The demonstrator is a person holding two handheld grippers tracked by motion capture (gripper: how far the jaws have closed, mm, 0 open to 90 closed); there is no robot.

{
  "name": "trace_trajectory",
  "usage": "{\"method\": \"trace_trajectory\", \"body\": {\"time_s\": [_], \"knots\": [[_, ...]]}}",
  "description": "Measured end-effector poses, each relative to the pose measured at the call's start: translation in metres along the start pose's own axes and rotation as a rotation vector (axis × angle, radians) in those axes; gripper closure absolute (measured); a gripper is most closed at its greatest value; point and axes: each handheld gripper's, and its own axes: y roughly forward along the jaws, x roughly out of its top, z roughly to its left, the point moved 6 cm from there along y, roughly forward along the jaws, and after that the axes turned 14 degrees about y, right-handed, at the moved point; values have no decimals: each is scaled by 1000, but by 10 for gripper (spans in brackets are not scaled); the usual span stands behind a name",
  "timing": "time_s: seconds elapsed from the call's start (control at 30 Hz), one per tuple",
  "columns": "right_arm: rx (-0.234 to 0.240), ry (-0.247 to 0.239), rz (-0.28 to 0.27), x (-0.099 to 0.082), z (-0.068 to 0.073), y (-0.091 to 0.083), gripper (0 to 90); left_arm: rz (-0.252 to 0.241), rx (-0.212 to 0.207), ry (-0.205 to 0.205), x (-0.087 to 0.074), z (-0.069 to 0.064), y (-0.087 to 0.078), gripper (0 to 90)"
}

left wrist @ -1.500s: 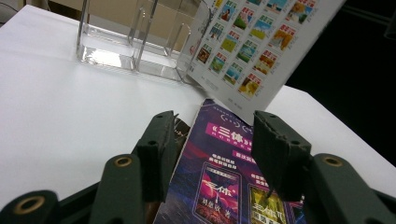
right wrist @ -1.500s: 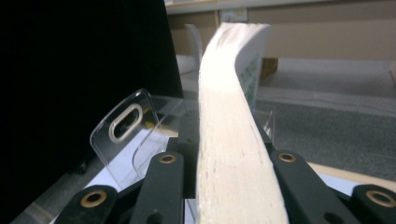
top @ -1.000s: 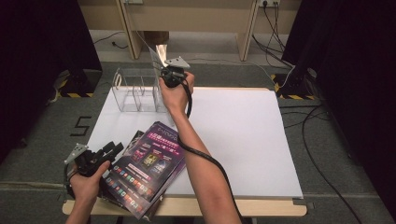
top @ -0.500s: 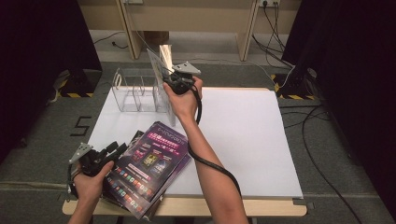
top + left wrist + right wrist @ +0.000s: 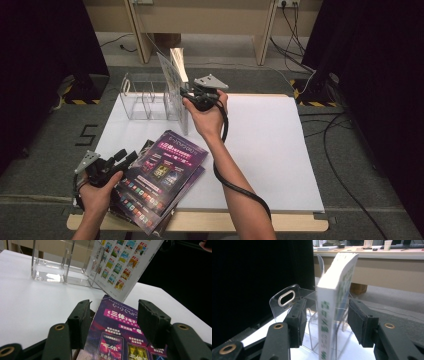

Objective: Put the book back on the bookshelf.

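Observation:
A white book (image 5: pixel 171 76) stands upright in the right end of a clear acrylic rack (image 5: pixel 145 100) at the back left of the white table (image 5: pixel 260 145). My right gripper (image 5: pixel 187 96) is open; its jaws have just been opening. The book's spine (image 5: pixel 329 305) sits between the jaws with a gap on each side. A stack of purple magazines (image 5: pixel 172 160) lies at the front left. My left gripper (image 5: pixel 127 157) is open at the stack's left edge, its jaws just opened wider, and the top magazine (image 5: pixel 117 340) lies under them.
The rack's left slots (image 5: pixel 57 270) hold nothing. The stack overhangs the table's wooden front edge (image 5: pixel 210 222). Cables (image 5: pixel 345 125) run over the grey floor at the right. A wooden desk (image 5: pixel 200 15) stands behind the table, with dark curtains on both sides.
The right hand has drawn back to the right, away from the rack, and its jaws have let go of the white book, which stays standing. The left gripper has kept its place.

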Motion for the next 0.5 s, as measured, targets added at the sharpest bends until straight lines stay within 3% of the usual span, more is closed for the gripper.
{"method": "trace_trajectory", "body": {"time_s": [0.33, 0.5], "knots": [[5, -48, 34, -15, -11, -28, 503, 10, -14, 55, 8, -11, 16, 469], [-3, -44, 58, -27, -21, -41, 511, 7, -31, 90, 19, -18, 28, 476]]}}
